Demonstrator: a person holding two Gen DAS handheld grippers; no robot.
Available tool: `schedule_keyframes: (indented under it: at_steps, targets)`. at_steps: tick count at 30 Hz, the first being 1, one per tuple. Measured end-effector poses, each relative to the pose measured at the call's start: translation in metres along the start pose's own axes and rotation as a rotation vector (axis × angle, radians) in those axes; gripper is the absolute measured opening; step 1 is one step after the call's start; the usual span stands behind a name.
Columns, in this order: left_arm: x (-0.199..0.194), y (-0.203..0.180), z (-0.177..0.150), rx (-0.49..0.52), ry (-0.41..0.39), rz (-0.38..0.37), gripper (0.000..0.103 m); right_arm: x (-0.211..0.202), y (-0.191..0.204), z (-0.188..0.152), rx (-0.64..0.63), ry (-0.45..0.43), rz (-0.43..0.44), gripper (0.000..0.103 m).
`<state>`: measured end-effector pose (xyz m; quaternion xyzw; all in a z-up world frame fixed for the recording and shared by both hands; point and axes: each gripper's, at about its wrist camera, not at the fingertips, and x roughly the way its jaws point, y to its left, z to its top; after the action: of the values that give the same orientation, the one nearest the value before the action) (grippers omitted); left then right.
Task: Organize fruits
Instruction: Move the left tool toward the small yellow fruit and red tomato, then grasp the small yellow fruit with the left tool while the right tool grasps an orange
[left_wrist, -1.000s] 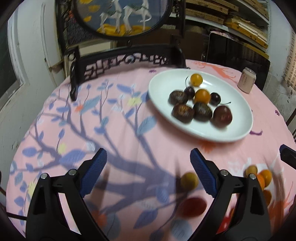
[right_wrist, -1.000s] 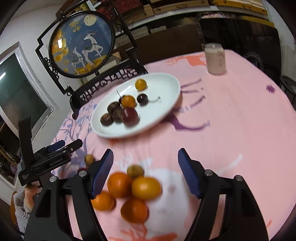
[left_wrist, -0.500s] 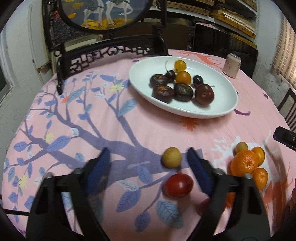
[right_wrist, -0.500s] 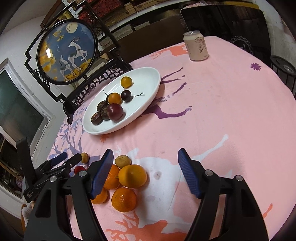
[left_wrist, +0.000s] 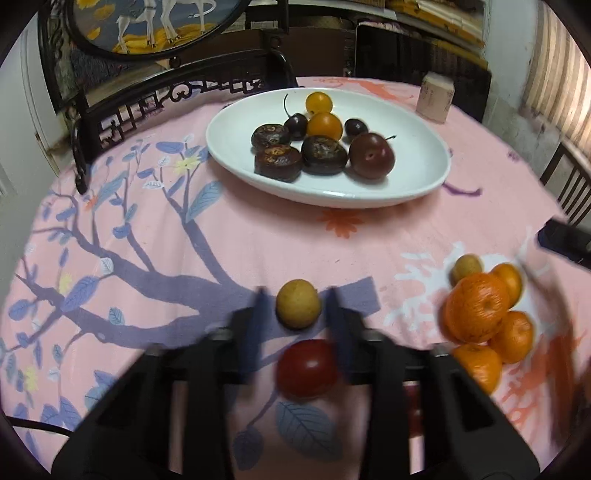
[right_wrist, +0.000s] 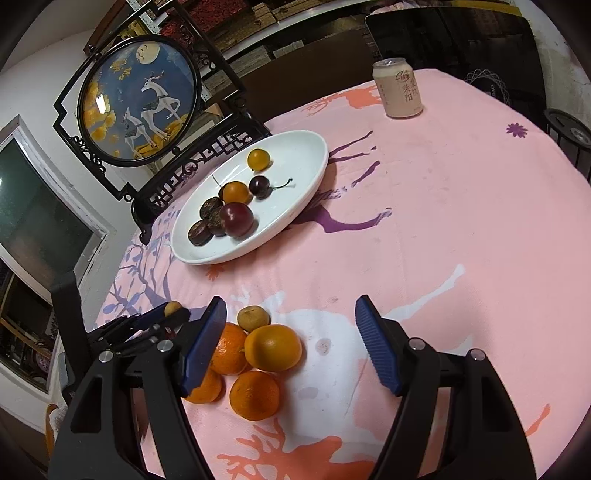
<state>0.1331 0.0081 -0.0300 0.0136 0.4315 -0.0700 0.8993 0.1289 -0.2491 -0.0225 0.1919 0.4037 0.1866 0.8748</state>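
The yellow-brown fruit (left_wrist: 298, 303) is sitting between the blurred fingers of the left gripper (left_wrist: 295, 306), which is tilting down toward the pink tablecloth (left_wrist: 258, 240); the jaws are drawn in to both flanks of the fruit, gripping it. In the right wrist view the same fruit (right_wrist: 173, 308) is peeking out at the tips of the left gripper (right_wrist: 173, 314), at about 9 o'clock from the right gripper (right_wrist: 291, 343). A red fruit (left_wrist: 308, 367) is lying just at 6 o'clock of the gripped one, between the gripper's arms, apart from the pads. The right gripper is angling down over the cloth with its blue pads standing wide apart and holding nothing. A heap of oranges (right_wrist: 255, 354) is lying at its 8 o'clock, beside the left pad. The white plate (left_wrist: 424, 162) of dark and orange fruits is resting at 12 o'clock from the left gripper, well apart, with a can (right_wrist: 398, 88) beyond it.
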Motion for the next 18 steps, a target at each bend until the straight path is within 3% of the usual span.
schedule_keyframes:
  at_steps: [6,18]
  targets:
    - [-0.004,0.014,0.003,-0.058,-0.019,0.009,0.024,0.005,0.004,-0.002,-0.005,0.043,0.051,0.073]
    - [-0.007,0.015,0.003,-0.061,-0.025,0.018,0.024,0.015,0.004,-0.01,-0.002,0.109,0.09,0.069]
